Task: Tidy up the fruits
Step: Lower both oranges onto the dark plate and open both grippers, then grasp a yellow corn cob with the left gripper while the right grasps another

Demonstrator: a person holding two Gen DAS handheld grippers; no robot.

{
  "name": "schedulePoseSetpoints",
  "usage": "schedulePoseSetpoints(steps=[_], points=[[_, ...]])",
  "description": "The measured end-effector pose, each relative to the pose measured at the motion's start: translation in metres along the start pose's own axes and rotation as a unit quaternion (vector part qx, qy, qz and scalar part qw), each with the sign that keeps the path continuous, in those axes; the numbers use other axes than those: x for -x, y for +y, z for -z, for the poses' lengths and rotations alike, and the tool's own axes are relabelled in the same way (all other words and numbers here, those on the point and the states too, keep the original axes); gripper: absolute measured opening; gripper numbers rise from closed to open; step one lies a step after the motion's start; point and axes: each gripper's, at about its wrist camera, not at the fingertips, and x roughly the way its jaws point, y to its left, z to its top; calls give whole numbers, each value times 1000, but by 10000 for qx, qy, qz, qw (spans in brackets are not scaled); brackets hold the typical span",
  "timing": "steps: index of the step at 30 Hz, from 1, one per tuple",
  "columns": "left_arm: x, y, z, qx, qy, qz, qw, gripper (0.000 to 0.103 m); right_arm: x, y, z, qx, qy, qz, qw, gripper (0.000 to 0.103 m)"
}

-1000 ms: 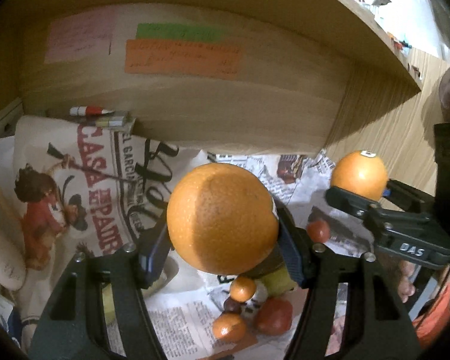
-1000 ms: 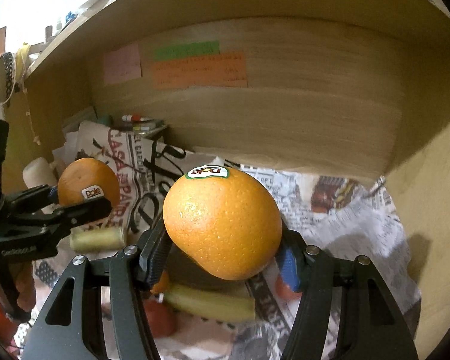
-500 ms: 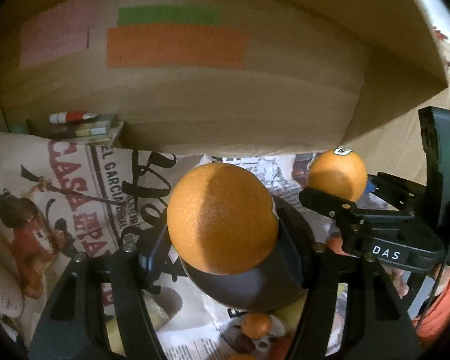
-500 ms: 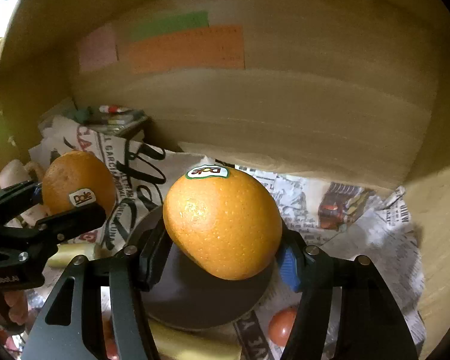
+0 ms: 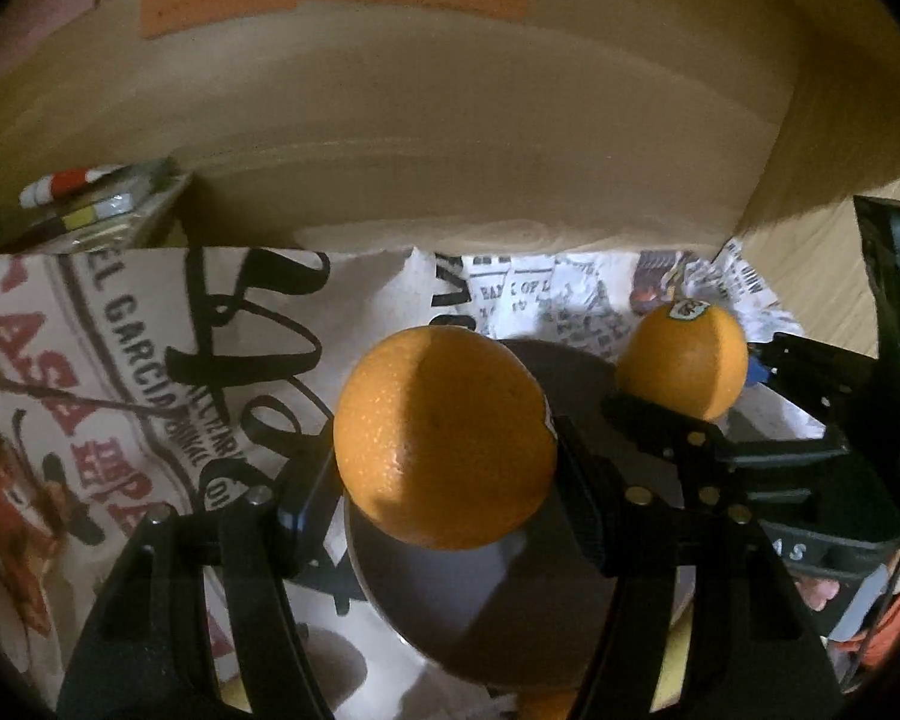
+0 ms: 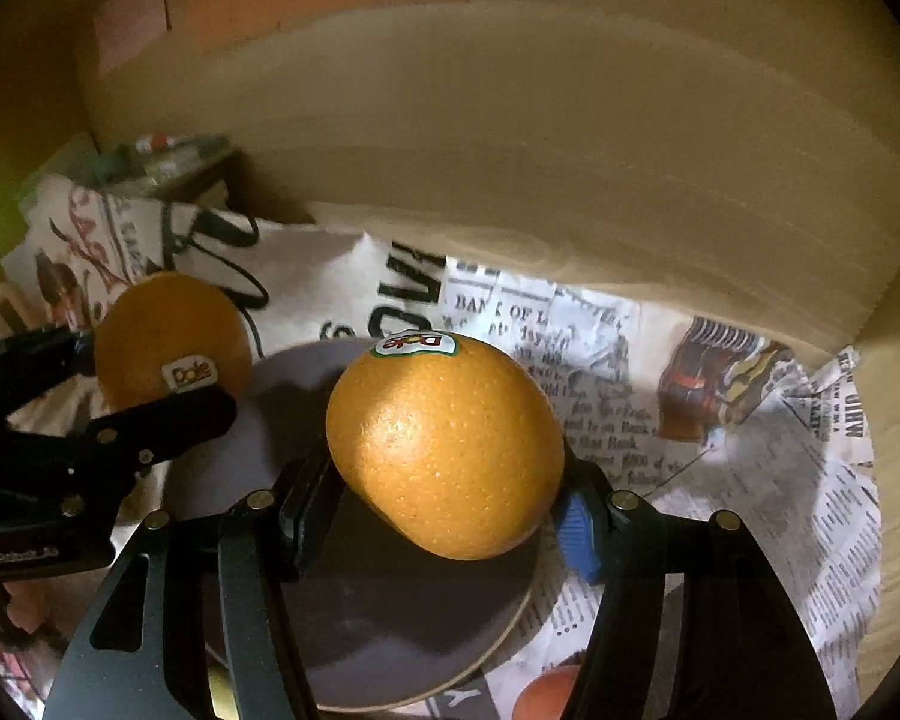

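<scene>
Both oranges hang directly over the grey plate (image 6: 390,648) on the newspaper. The right gripper (image 6: 444,516) is clamped on the Dole-stickered orange (image 6: 444,444), the left gripper (image 5: 444,498) on its orange (image 5: 444,435); straight down looks like the placing direction.

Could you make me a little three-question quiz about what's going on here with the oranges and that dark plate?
1. True or false: each claw grips an orange.
2. What lies under the dark plate? A) newspaper B) bare wood C) cloth napkin
3. Which brand sticker shows on the right claw's orange?

Key: 1 true: left claw holds the left orange, right claw holds the other. 2 A, newspaper. 3 Dole.
</scene>
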Motion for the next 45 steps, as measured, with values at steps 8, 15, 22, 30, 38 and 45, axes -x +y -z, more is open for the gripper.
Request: schedulePoseSetpoints(steps=[8, 15, 22, 30, 38, 45], points=[[-29, 6, -3, 73, 458, 132, 9988, 66, -28, -1, 4, 89, 433, -13, 9990, 58], [-39, 7, -2, 43, 692, 252, 9973, 65, -38, -5, 7, 98, 630, 41, 9980, 59], [-21, 5, -7, -44, 348, 244, 9991, 71, -36, -11, 4, 36, 612, -9, 9981, 63], [14, 9, -5, -27, 90, 327, 9994, 73, 1, -13, 1, 98, 290, 19, 9995, 68], [63, 25, 23, -66, -115, 184, 9997, 78, 57, -4, 15, 130, -83, -32, 9999, 73], [81, 45, 62, -49, -25, -90, 9999, 83, 78, 19, 44, 269, -193, -46, 9994, 77]])
